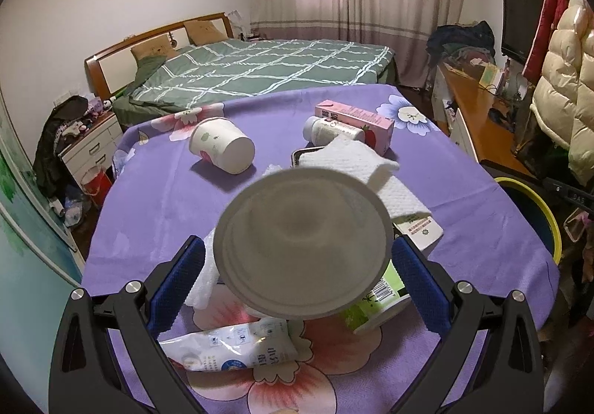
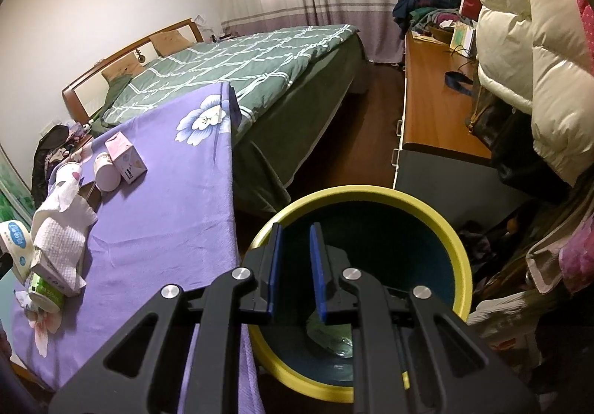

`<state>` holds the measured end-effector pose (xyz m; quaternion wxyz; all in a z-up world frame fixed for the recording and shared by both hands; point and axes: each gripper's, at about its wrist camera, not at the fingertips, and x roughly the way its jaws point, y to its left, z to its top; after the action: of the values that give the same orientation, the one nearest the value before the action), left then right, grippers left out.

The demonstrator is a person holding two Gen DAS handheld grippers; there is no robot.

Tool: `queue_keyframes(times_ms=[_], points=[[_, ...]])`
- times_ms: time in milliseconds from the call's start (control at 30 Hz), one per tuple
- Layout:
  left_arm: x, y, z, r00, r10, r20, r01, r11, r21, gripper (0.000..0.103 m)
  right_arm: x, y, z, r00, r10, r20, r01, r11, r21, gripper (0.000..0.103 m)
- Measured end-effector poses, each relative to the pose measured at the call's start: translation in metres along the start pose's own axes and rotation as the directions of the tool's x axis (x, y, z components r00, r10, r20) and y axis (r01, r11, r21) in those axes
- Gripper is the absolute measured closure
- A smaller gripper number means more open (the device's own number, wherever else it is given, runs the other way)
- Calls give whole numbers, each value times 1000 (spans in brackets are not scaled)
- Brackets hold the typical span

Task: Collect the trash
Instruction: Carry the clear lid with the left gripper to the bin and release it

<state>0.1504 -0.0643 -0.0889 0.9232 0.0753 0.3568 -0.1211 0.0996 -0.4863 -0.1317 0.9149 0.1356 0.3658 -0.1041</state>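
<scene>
My left gripper [image 1: 299, 258] is shut on a white paper cup [image 1: 302, 243], held bottom-first toward the camera above the purple flowered tablecloth [image 1: 156, 191]. Below it lie a white plastic wrapper [image 1: 230, 345] and a green-labelled cup [image 1: 375, 302]. Farther off lie another paper cup [image 1: 222, 143], a white bottle [image 1: 330, 130], a pink carton [image 1: 356, 122] and crumpled white paper towel [image 1: 356, 161]. My right gripper [image 2: 296, 232] is empty, its jaws slightly apart, over the yellow-rimmed dark bin [image 2: 460, 250], which has trash at its bottom [image 2: 330, 336].
The bin also shows at the table's right edge in the left wrist view [image 1: 549, 221]. A bed with a green quilt [image 1: 267, 68] stands behind the table. A wooden desk [image 2: 430, 94] and hanging puffy coats [image 2: 538, 54] are at the right. A nightstand [image 1: 92, 146] stands at the left.
</scene>
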Motion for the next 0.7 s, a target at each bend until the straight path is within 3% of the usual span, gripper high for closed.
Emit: queue_keyframes(times_ms=[167,467,567,700], points=[[6,2,-1,999,-53,-12,53,999,-11,4,3,-1,-1,1000,3,-8,-3,1000,2,88],[15,-1,0,999,-43,-18,43,999,-11,4,4,-2,-1,1000,7,-9,-7,1000,6,88],[14,-1,0,999,-40,-12,39,999,-13,10,4,-2,-1,1000,7,-8,-6,1000,7,88],[10,-5,2,1000,-14,-1,14,1000,12,10,3,-2,-2,1000,12,-3,-12,1000,13,88]])
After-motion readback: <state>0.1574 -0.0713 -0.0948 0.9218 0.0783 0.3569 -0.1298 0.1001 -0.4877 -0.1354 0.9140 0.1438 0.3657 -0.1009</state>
